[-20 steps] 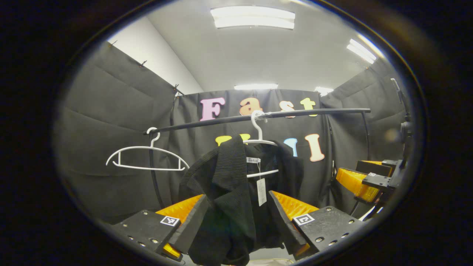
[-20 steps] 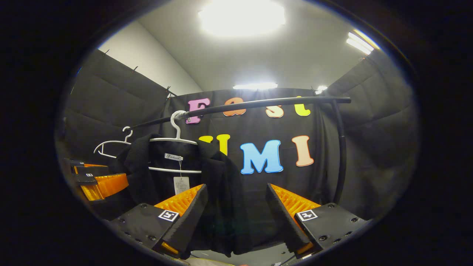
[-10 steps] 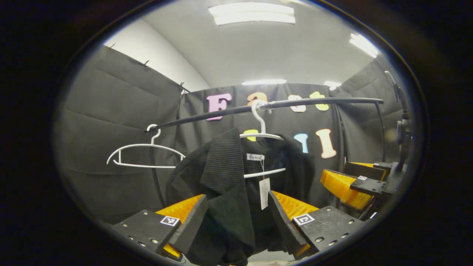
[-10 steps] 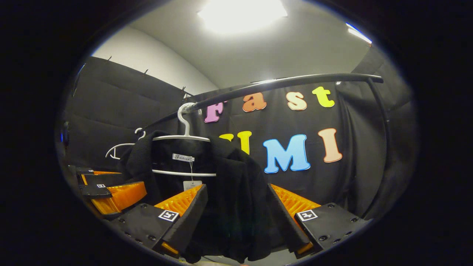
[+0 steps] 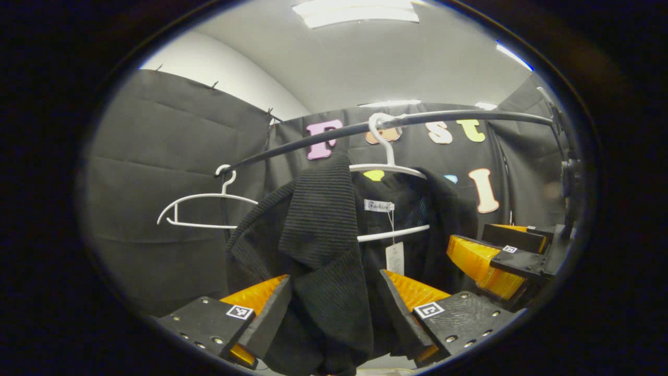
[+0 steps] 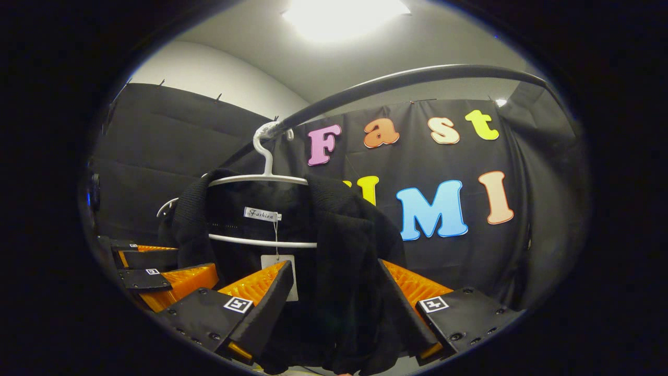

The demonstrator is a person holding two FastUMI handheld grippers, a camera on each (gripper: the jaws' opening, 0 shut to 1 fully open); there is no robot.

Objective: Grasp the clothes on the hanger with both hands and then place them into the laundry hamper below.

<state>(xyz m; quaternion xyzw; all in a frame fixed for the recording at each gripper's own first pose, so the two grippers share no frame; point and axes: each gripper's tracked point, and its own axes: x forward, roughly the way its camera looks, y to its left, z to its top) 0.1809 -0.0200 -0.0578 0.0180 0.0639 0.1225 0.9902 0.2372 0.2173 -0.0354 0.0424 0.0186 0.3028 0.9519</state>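
The black top (image 5: 318,224) hangs on a white hanger (image 5: 389,167). Both claws, left (image 5: 329,313) and right (image 6: 334,313), pinch its cloth.

Lighting: overhead, from ceiling light panels (image 5: 360,11); in the right gripper view the nearest ceiling panel (image 6: 344,11) was blown out to white glare, while the pale ceiling around it was evenly lit and the booth below stayed dim. Picture quality: strong fisheye distortion, the clothes rail (image 6: 417,78) bowed into an arc and detail at the rims was smeared and darkened; the black garment (image 5: 323,245) read as near-featureless shadow apart from ribbing on one lit fold. Focus: mid-distance was sharp, the near fingers (image 5: 263,324) slightly soft, no motion blur noted.
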